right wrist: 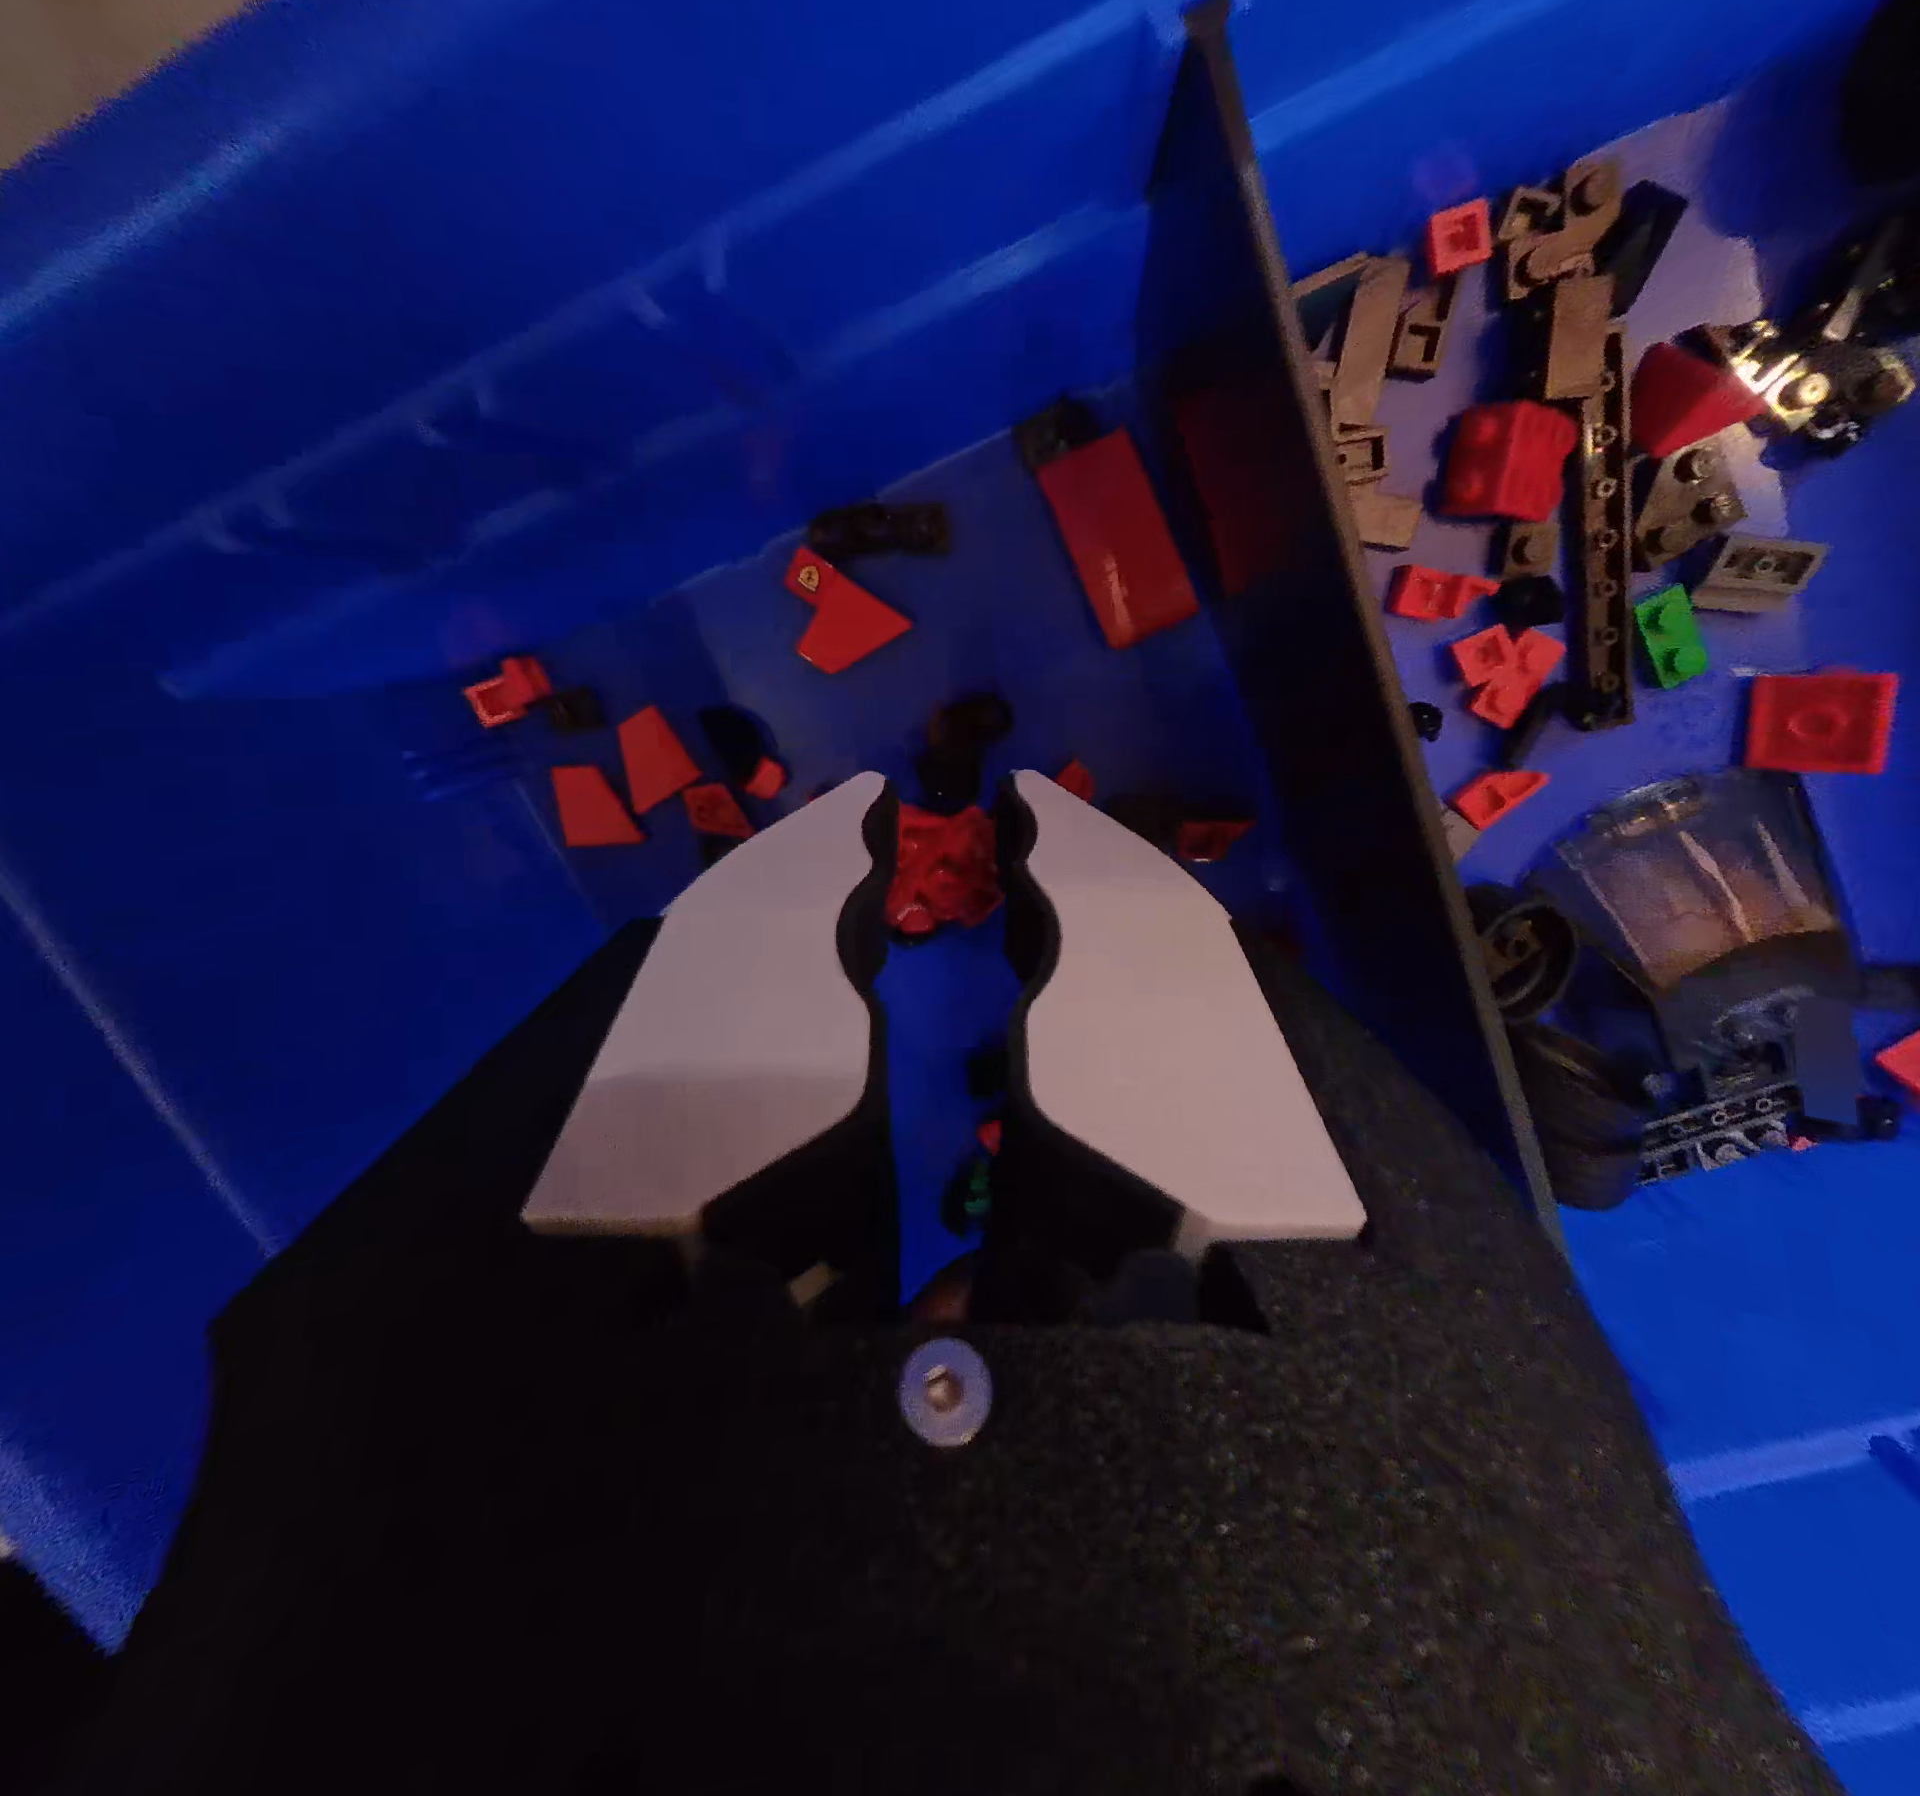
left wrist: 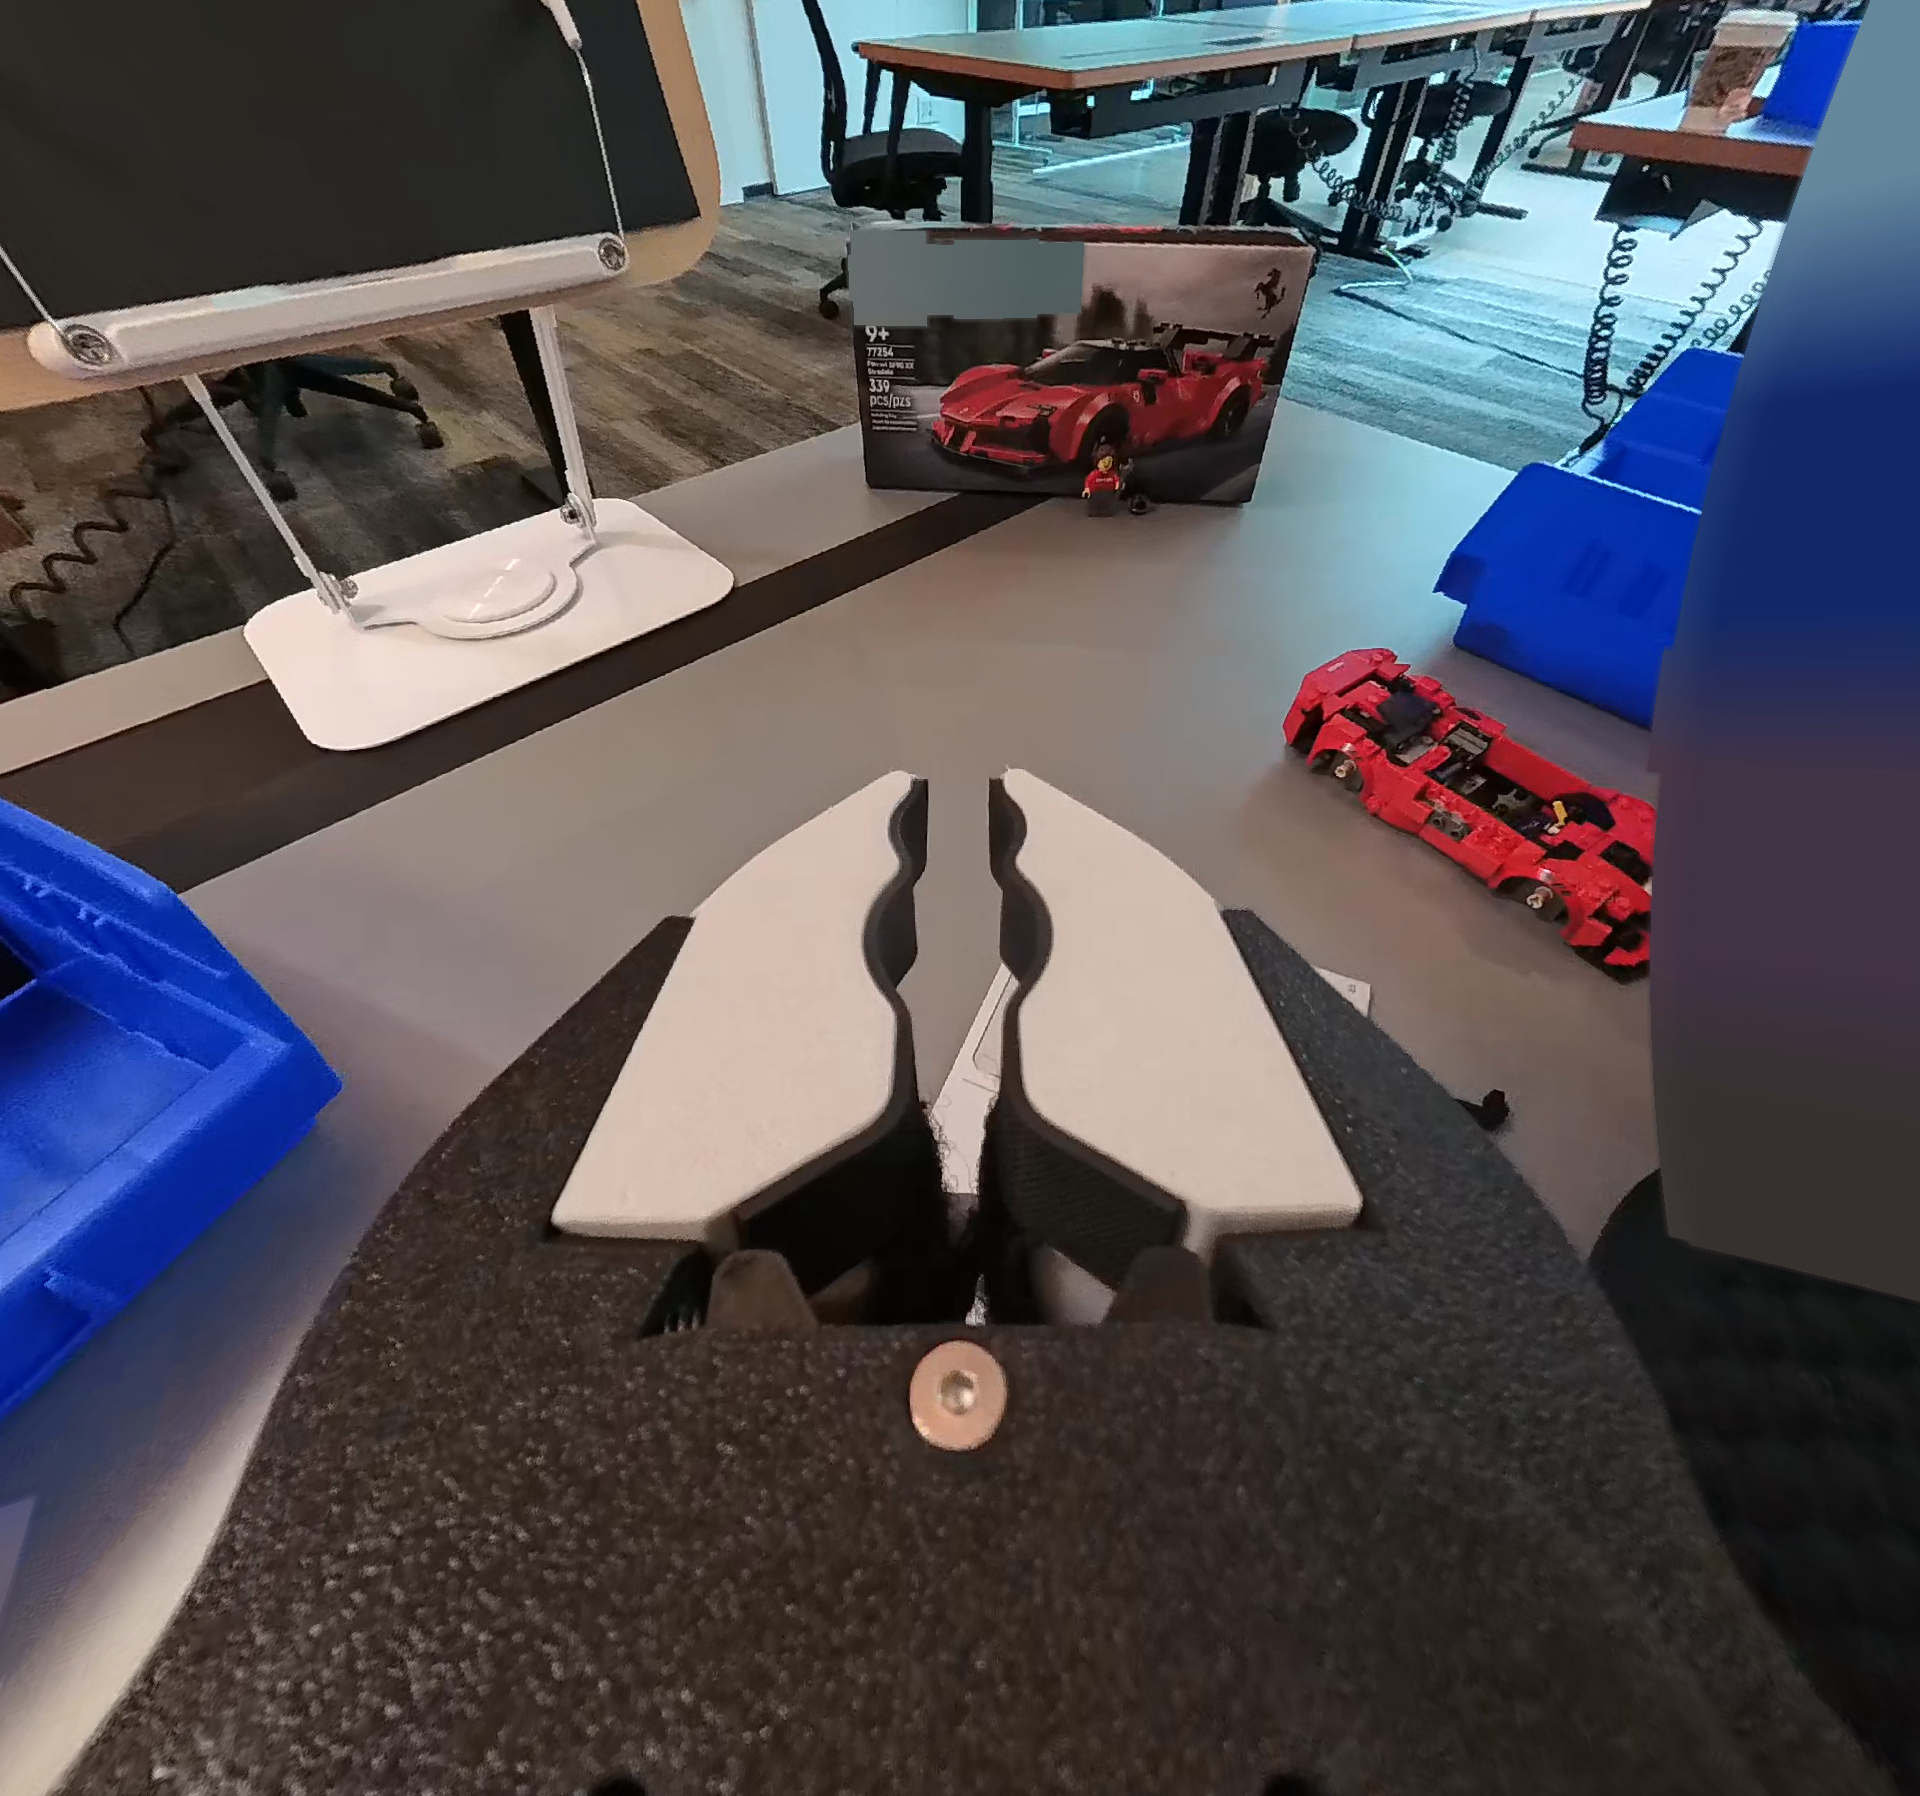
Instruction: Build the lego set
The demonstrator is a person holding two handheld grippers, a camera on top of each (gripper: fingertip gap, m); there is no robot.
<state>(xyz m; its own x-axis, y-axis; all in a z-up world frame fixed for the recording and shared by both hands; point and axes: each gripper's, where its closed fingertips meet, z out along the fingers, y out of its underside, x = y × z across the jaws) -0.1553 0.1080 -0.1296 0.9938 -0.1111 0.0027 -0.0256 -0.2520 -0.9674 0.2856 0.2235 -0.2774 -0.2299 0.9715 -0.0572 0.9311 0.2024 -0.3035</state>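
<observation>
Left wrist view, item one: we find the left gripper (left wrist: 958, 790) above the grey worktop (left wrist: 1039, 624), its white fingers (left wrist: 769, 1008) parted by a narrow gap with nothing between them. Under the gap we see a white paper sheet (left wrist: 971, 1071) lying flat. At near left sits the corner of a blue bin (left wrist: 125, 1050); at right, more blue bins (left wrist: 1569, 593), partly covered by a blur patch. Right of the fingers and well apart from them lies the part-built red car (left wrist: 1475, 801), flat on the worktop, wheels not fitted. Farther left stands a white stand (left wrist: 488, 603) carrying a dark board (left wrist: 312, 84). Farthest on the worktop stands the set box (left wrist: 1070, 364), upright, with a small minifigure (left wrist: 1103, 484) just before it.

Right wrist view, item two: we find the right gripper (right wrist: 943, 796) inside a blue parts bin (right wrist: 520, 240), fingers (right wrist: 748, 1008) a little apart, with a red studded piece (right wrist: 940, 873) between the tips. Whether they press it or it merely lies beneath them, we cannot tell. Around the tips lie loose red wedges (right wrist: 655, 759) and a red slope (right wrist: 1117, 541). A dark divider (right wrist: 1299, 603) stands just right of the fingers, closing off the next compartment, where we list grey, black and red pieces, a green brick (right wrist: 1671, 645) and a clear windscreen piece (right wrist: 1704, 873).
</observation>
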